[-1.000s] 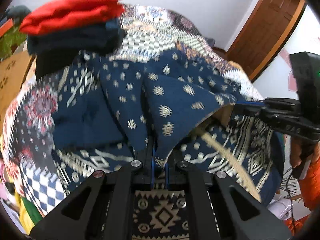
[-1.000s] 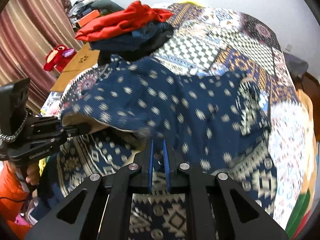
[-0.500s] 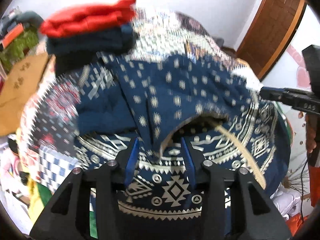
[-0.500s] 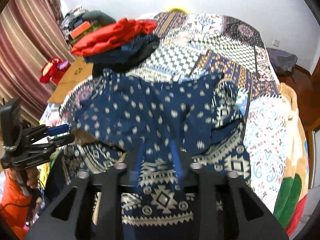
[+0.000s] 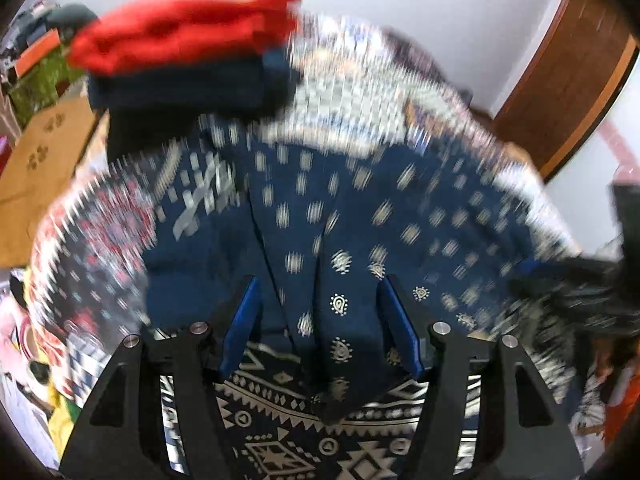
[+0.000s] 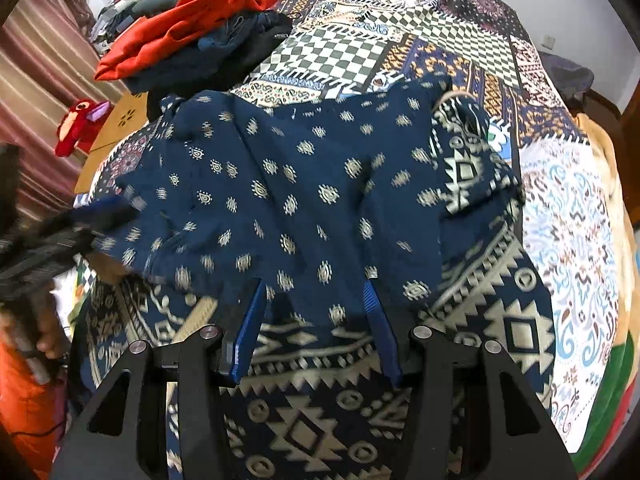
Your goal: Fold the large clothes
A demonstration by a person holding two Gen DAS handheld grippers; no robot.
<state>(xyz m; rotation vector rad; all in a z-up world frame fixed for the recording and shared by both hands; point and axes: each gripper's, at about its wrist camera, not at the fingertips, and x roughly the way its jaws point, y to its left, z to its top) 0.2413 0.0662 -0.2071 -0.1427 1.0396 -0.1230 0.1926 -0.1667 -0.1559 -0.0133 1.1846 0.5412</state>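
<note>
A large navy garment (image 5: 360,220) with cream motifs lies on the bed, its dotted half folded over the border-patterned half (image 6: 320,412). My left gripper (image 5: 318,284) hovers over the fold's near corner. Its jaws are opening, and the cloth lies below them with neither blue pad pressing it. My right gripper (image 6: 313,286) stands over the same near edge, its jaws also opening with nothing pinched. Each gripper shows blurred in the other's view: the right one (image 5: 560,284) at the right edge, the left one (image 6: 80,220) at the left edge.
A stack of folded clothes topped by a red one (image 6: 180,28) sits at the far left of the patchwork quilt (image 6: 348,48). Beside the bed are cardboard (image 5: 40,160), a red plush toy (image 6: 78,124) and striped curtains (image 6: 40,60). A wooden door (image 5: 568,72) stands far right.
Both grippers were shut on the garment's lifted edge. They have let go and spread their jaws, and the folded half now lies flat on the lower half.
</note>
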